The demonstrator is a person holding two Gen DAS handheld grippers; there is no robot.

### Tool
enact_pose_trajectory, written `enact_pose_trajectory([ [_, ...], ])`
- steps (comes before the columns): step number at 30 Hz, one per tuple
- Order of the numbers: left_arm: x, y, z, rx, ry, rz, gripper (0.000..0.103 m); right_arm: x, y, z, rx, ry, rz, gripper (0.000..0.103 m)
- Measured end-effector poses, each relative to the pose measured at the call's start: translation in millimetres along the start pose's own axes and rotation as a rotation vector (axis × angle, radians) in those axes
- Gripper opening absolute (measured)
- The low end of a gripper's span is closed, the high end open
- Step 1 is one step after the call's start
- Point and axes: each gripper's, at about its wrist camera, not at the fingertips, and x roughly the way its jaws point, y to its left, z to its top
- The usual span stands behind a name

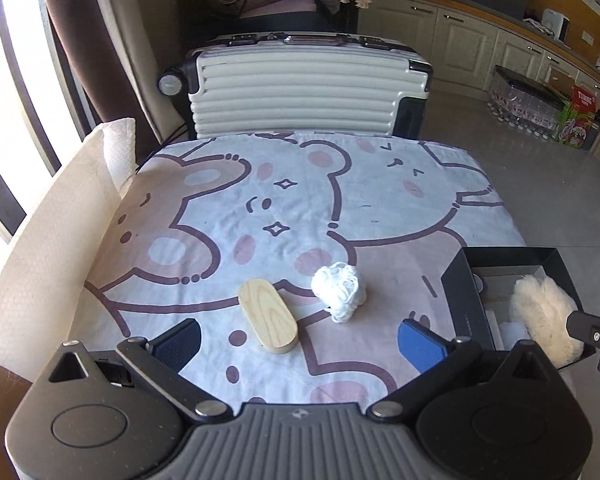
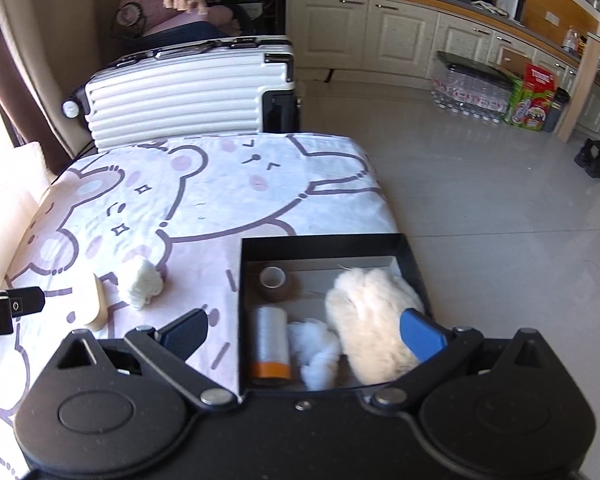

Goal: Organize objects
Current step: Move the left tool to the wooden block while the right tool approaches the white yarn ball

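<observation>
I see a pale wooden oval block [image 1: 269, 320] lying flat on the cloth; a white yarn ball [image 1: 339, 292] just beside it; black box [image 2: 414, 258] holding a fluffy cream duster [image 2: 370, 316], tape roll [image 2: 275, 284], thread spool [image 2: 270, 344].

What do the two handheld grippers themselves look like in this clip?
Both look alike. The left gripper has a ribbed grey body, black linkage arms with silver pivot bolts, round black side housings, and one dark-padded finger and one blue-padded finger. The right gripper shows the same black linkages and pads. No hands or sleeves show.

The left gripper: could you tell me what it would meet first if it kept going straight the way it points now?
Probably the wooden oval block, lying between the open left gripper fingers just ahead. The white yarn ball sits slightly beyond, to the right; depth is uncertain.
</observation>
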Motion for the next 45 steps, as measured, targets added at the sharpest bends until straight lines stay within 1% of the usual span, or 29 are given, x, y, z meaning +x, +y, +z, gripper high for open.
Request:
enact_pose_trajectory([
  [6,-2,22,-1,-0.036,-0.003,0.018,0.103,4,20,3,-0.02,-0.003,0.022,0.103],
  [12,-1,34,-2,-0.055,0.0,0.027,0.103,6,32,4,-0.033,-0.013,0.038,0.103],
  [17,2,38,-2,-0.063,0.011,0.038,0.103,9,38,8,-0.037,-0.005,0.026,0.103],
  [20,4,44,0,-0.101,0.018,0.035,0.103,9,40,13,-0.042,-0.009,0.025,0.103],
  [24,7,46,2,-0.129,0.02,0.032,0.103,8,43,24,-0.066,-0.009,0.056,0.103],
  [28,7,45,8,-0.166,0.009,0.023,0.103,5,49,40,-0.104,-0.012,0.113,0.103],
  [32,13,41,14,-0.187,0.013,0.025,0.103,3,58,56,-0.141,-0.018,0.13,0.103],
  [37,33,44,19,-0.233,0.074,0.085,0.103,13,68,73,-0.139,-0.018,0.133,0.103],
  [41,49,52,20,-0.277,0.119,0.114,0.103,32,79,76,-0.132,-0.003,0.151,0.103],
  [45,71,57,21,-0.263,0.173,0.138,0.103,58,89,74,-0.125,0.034,0.157,0.103],
])
